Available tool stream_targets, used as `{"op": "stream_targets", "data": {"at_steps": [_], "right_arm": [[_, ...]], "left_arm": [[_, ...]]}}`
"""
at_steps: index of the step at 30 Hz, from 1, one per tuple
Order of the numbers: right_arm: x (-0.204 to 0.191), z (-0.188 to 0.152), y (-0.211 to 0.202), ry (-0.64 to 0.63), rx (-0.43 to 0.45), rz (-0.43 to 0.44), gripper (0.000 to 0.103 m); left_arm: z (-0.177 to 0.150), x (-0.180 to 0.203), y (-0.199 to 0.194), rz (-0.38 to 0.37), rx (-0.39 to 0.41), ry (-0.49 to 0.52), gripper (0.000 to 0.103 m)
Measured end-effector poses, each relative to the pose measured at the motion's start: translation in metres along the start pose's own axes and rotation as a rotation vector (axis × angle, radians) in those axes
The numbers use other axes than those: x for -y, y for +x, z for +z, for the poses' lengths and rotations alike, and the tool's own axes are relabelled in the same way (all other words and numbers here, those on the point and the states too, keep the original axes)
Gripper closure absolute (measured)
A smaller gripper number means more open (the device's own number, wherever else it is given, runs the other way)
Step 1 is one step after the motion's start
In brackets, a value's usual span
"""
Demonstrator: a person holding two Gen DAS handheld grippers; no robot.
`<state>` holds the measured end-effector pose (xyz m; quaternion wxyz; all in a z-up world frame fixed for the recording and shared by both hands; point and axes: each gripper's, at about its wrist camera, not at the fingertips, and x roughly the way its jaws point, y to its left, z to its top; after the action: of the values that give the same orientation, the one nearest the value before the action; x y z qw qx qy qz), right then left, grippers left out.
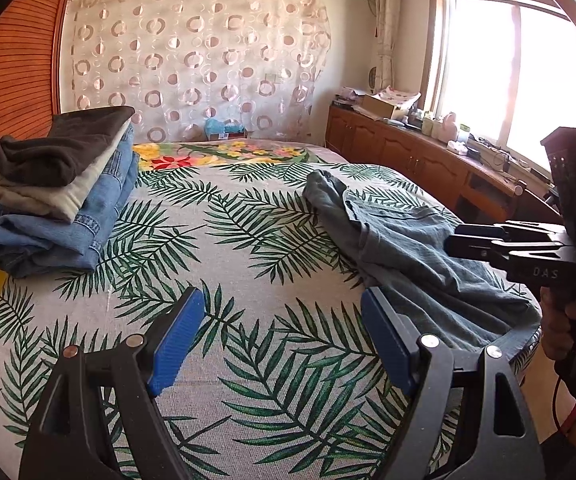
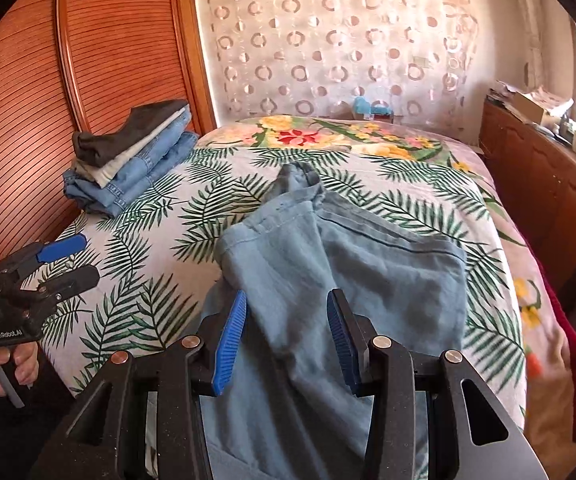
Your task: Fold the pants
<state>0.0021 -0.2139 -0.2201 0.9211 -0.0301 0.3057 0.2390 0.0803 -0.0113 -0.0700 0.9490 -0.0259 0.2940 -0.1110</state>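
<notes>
The right hand-held gripper (image 2: 285, 336) is hovering low over the near end of the pants (image 2: 328, 264), its blue pads partly spread and pinching nothing, the cloth lying under and between them. The left hand-held gripper (image 1: 281, 336) is hanging wide open above bare bedspread, the pants just off to its right side, one pad near their edge. The pants are lying rumpled on the bed (image 2: 488, 216), their long axis running away from the person toward the headboard, legs bunched at the far end. The right hand appears the nearer one, already over the fabric; the left would have to shift sideways to reach it. Both grippers are pointing forward and tilted downward. A stack (image 1: 55, 192) of folded clothes is sitting at the bed's far left corner, well apart.
</notes>
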Motion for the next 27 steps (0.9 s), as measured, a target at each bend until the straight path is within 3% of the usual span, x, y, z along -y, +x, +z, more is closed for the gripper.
{"op": "stream_targets", "data": {"at_steps": [19,22,24,27], "right_arm": [[-0.022,0.038,0.07,-0.128,-0.14,0.023,0.059],[-0.025,0.04,0.081,-0.14,-0.163,0.017,0.072],[-0.023,0.04,0.084,-0.141,-0.166,0.032,0.09],[-0.018,0.044,0.082,-0.128,-0.144,0.042,0.096]], "left_arm": [[-0.004,0.001,0.001,-0.004,-0.004,0.003,0.022],[-0.005,0.002,0.001,-0.006,-0.007,0.003,0.022],[-0.005,0.002,0.001,-0.007,-0.009,0.005,0.022],[-0.006,0.003,0.001,-0.008,-0.011,0.007,0.022]]}}
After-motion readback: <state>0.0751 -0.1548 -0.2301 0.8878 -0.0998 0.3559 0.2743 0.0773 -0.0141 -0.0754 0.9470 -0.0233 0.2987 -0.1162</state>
